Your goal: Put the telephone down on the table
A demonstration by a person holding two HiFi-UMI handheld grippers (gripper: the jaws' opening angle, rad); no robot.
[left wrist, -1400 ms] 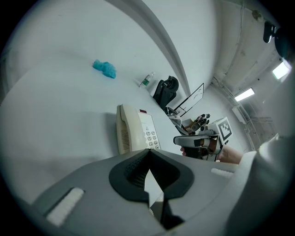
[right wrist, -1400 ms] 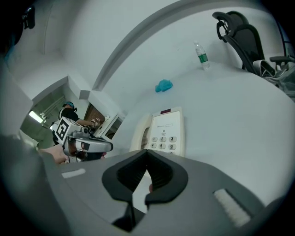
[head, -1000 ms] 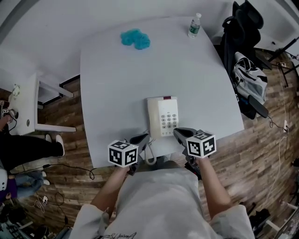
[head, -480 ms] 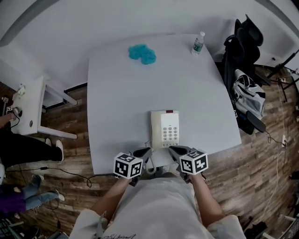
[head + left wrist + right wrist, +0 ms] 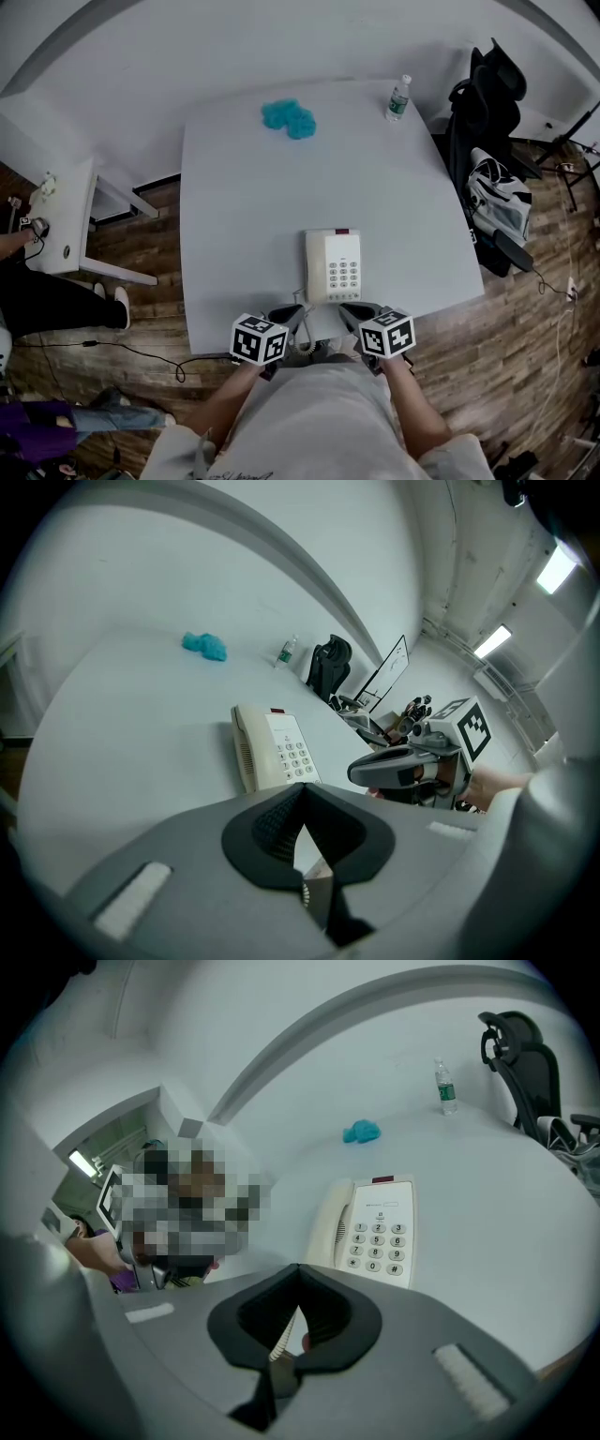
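Telephone on table — keypad digits legible; left claw and right claw clenched, empty.

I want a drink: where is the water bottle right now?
In the head view the water bottle stands at the far right corner of the table, beside the black chair, right of the blue cloth.

Soft, even light is falling from above on the white table, leaving only faint shadows under things. Ceiling lights are glowing bright in the left gripper view. All views are bending strongly toward the edges. The gripper views are darkening at their corners, and their nearest foreground is looking slightly soft.
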